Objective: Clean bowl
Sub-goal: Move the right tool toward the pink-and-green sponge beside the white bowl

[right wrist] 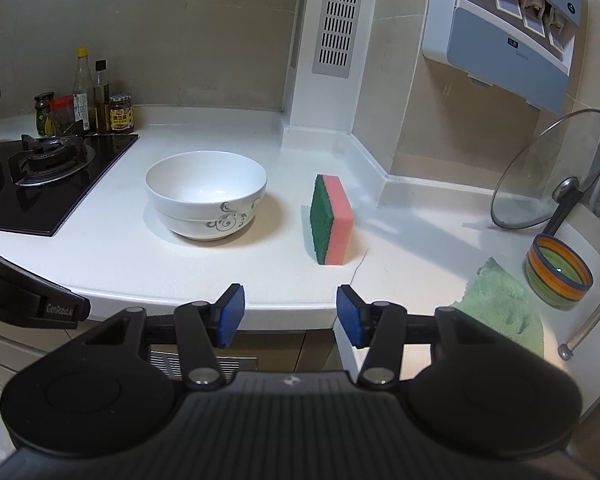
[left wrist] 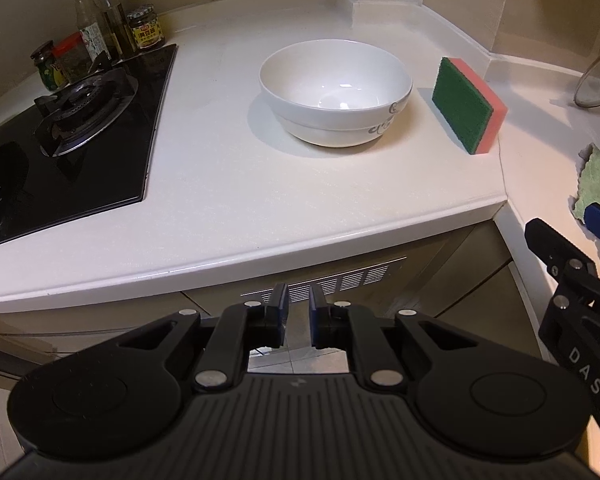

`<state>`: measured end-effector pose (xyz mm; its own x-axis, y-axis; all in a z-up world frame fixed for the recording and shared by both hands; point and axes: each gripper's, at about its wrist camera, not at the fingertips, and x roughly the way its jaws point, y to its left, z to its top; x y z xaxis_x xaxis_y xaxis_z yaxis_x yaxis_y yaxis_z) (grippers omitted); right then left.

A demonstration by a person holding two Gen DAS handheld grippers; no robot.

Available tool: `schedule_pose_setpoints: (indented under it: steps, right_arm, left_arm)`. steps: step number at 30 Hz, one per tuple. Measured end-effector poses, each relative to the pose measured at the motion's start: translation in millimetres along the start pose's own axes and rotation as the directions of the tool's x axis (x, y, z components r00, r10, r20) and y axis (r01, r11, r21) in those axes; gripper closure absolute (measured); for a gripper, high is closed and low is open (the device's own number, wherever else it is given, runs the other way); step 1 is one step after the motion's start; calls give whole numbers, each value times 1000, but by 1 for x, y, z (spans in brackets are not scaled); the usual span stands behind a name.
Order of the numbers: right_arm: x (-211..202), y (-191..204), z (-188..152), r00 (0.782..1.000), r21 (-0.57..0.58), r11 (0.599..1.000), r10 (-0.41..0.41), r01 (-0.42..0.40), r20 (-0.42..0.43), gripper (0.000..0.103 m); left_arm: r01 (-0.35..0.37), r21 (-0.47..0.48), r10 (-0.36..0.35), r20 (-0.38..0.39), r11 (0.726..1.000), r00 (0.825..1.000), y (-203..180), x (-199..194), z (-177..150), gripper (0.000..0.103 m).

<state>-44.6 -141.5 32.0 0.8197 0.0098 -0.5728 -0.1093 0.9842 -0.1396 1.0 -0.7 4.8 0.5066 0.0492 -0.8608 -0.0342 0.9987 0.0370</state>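
Jar labels by the gas hob (left wrist: 72, 120) are reading too small to make out; pot lid (right wrist: 552, 168) is getting cut off in left view. White counter (left wrist: 228, 200) is wrapping a tiled corner. "GenRobot.AI" and "DAS" are showing on gripper bodies. Bowl (left wrist: 336, 92) is sitting mid-counter, empty, sponge (left wrist: 468, 106) standing on edge just beside it. Left gripper (left wrist: 298, 312): narrow gap, nothing between. Right gripper (right wrist: 290, 312): spread wide, empty.

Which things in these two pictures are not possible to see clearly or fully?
- Jar labels: right wrist view, too small to read.
- Stove: left wrist view, cut by the left edge; dark objects there unclear.
- Glass lid: left wrist view, cut by the right edge.
- Far pink face of the sponge: hidden by the sponge itself in both views.
- Right gripper: left wrist view, only partly in frame.
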Motion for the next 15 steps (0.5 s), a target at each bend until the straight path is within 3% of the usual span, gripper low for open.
schedule_pose_setpoints:
  steps: [15]
  right_arm:
    - [9, -5, 3, 999, 24, 999, -43, 44, -30, 57]
  left_arm:
    - [-2, -5, 2, 20, 1000, 1000, 3, -8, -6, 92]
